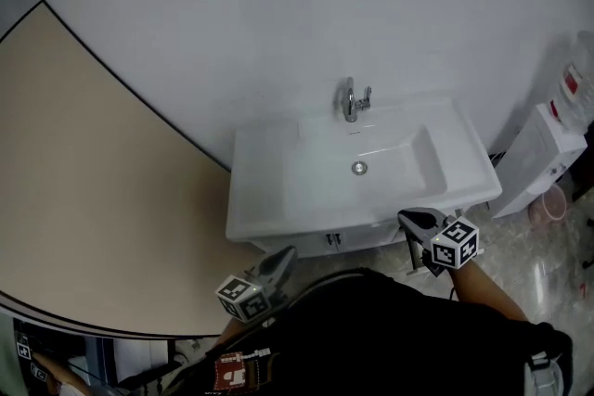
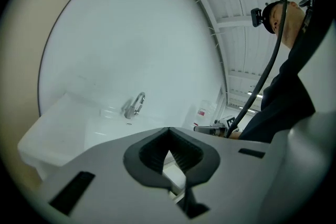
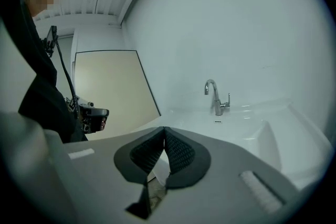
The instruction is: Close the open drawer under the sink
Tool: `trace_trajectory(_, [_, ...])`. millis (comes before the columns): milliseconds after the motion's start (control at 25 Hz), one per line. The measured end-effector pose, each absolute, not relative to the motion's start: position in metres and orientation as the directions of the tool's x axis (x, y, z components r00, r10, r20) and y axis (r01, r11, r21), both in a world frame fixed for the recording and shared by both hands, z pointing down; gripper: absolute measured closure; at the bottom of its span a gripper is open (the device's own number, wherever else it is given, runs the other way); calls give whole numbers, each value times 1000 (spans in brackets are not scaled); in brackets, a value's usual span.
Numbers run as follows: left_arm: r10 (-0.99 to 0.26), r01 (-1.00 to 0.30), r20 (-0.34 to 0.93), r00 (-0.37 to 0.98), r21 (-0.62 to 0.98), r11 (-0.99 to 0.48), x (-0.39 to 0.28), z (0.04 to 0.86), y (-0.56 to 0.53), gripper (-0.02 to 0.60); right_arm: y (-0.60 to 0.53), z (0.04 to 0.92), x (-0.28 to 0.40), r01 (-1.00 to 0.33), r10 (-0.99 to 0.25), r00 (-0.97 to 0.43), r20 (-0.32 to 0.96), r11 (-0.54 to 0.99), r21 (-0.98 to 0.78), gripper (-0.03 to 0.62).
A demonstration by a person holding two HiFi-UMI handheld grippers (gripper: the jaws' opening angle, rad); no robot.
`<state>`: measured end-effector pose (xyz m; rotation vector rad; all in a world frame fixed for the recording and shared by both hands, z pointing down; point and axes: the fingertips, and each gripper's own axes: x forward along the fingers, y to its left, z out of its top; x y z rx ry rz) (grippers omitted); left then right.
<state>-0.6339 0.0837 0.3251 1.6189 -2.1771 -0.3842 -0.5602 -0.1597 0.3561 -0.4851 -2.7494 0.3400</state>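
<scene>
A white sink (image 1: 278, 199) with a chrome faucet (image 1: 351, 99) stands against the white wall. Under its front rim a white drawer front (image 1: 357, 238) with small metal handles shows as a narrow band; how far it stands out I cannot tell. My left gripper (image 1: 286, 253) is shut and empty, just in front of the sink's left front part. My right gripper (image 1: 406, 216) is shut and empty at the front rim's right part. The left gripper view has its shut tips (image 2: 168, 131) before the basin (image 2: 58, 128) and faucet (image 2: 134, 105). The right gripper's shut tips (image 3: 164, 130) point over the basin (image 3: 262, 128).
A beige curved panel (image 1: 83, 199) fills the left side. At the right stand a white water dispenser (image 1: 543, 158) with a bottle (image 1: 577, 79) and a pink bucket (image 1: 549, 204) on the tiled floor. The person's dark torso (image 1: 371, 338) fills the lower frame.
</scene>
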Motion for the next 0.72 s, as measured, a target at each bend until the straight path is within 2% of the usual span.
trace_trajectory(120, [-975,-869,143,-170,445,217,-682,317,84,583,-155,350,-586,187,278,-921,273,930,-316,591])
trace_trajectory(320, [-989,-908,130,-73,401,120,-751,299,88,583,-142,334,-627,95,180,-946,268,949,-302,591])
trace_trajectory(480, [-992,-899,128,-2,434,58,-783,304,91,583,-119,326,-654,82,158,-945,285,961,-263,591])
trace_trajectory(720, [-990,-908,125,60,419,-2,-805,317,71,583,-121,335,-658,49,132,-942,309,964,-263,591])
